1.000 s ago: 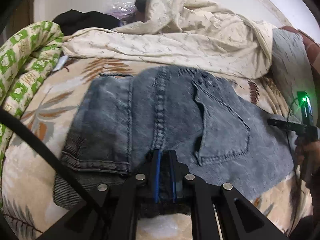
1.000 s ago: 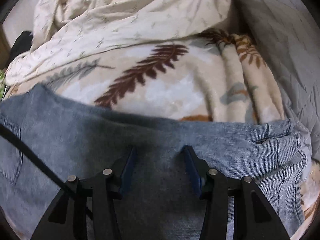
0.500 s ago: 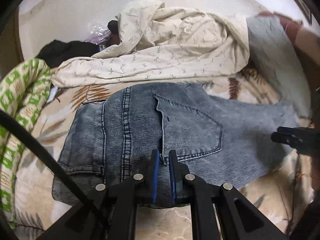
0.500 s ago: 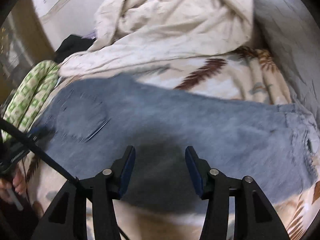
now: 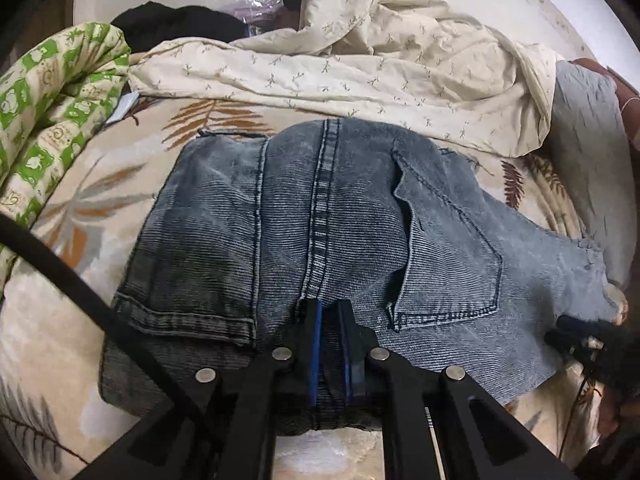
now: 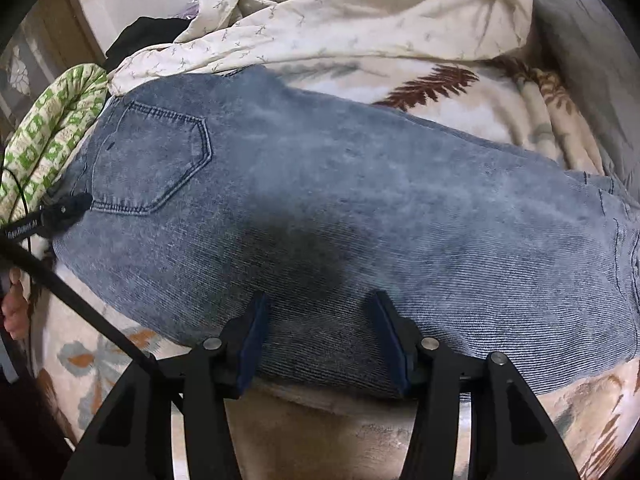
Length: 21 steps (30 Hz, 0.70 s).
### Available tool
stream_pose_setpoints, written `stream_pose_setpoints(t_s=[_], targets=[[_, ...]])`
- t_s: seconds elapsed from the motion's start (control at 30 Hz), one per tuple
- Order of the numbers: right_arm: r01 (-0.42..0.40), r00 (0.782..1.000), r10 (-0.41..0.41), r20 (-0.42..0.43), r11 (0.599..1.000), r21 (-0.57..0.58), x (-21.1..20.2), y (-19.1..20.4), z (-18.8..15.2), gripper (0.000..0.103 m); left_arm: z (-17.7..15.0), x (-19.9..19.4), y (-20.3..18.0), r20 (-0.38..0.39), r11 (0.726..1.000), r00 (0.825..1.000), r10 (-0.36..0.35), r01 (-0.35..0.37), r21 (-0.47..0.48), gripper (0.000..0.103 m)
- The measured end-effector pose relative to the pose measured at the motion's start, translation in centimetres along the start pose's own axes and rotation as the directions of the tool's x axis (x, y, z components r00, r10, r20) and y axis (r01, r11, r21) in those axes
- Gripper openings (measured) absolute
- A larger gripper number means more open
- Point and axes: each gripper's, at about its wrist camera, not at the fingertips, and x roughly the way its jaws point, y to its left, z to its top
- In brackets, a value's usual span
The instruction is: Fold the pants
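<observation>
Denim fills the near field of both wrist views: the jeans (image 5: pixel 328 224) lie flat on a leaf-print blanket (image 5: pixel 100 208), seat side up, with the centre seam running straight away from the left gripper (image 5: pixel 330 344). That gripper's blue-lined jaws are drawn nearly together and pinch a ridge of the jeans' near edge, at the seam. Just to the right of it sits a back pocket (image 5: pixel 448 248), and to the left a folded-over layer with a stitched hem.

In the right wrist view, the right gripper (image 6: pixel 322 332) has its jaws spread wide apart over the jeans' near edge, with the cloth lying between and under the fingers but not pinched. The leg stretches off to the right; the pocket (image 6: pixel 156 160) lies far left, where the tip of the other gripper touches the fabric.

Beyond the jeans, a rumpled cream sheet with small sprig marks (image 5: pixel 360 64) is heaped across the back. A green-and-cream quilt (image 5: pixel 52 108) is rolled along the left side, and a grey quilted cover (image 5: pixel 588 148) lies on the right. Dark clothing (image 5: pixel 176 20) lies furthest back against the wall.
</observation>
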Motion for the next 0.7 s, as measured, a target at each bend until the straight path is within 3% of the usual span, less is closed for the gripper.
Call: stream_pose_setpoints(t_s=[0.13,0.3,0.47,0.7], targets=[[-0.094,0.993,0.093,0.070,0.996,0.013,-1.8,-0.1,3.2,0.054,-0.2,-1.0,-1.0,0.048,0.999,0.999,-0.026,0.024,0.039,0.012],[-0.176,0.975,0.171,0.141,0.984,0.030,-1.1,1.1,10.7,0.054,-0.1,-2.1,-1.7,0.079,0.995,0.994,-0.079,0.074,0.065,0.012],[-0.196,0.973,0.195,0.122,0.981,0.003,2.6,3.2,16.1,0.054,0.0,-2.8,-2.7,0.111,0.991,0.993,-0.030,0.015,0.131,0.012],[-0.192,0.980,0.193,0.048,0.981,-0.006,7.9,4.7,19.0,0.054,0.0,-2.5,0.2,0.087,0.991,0.989,0.121,-0.126,0.046,0.012]])
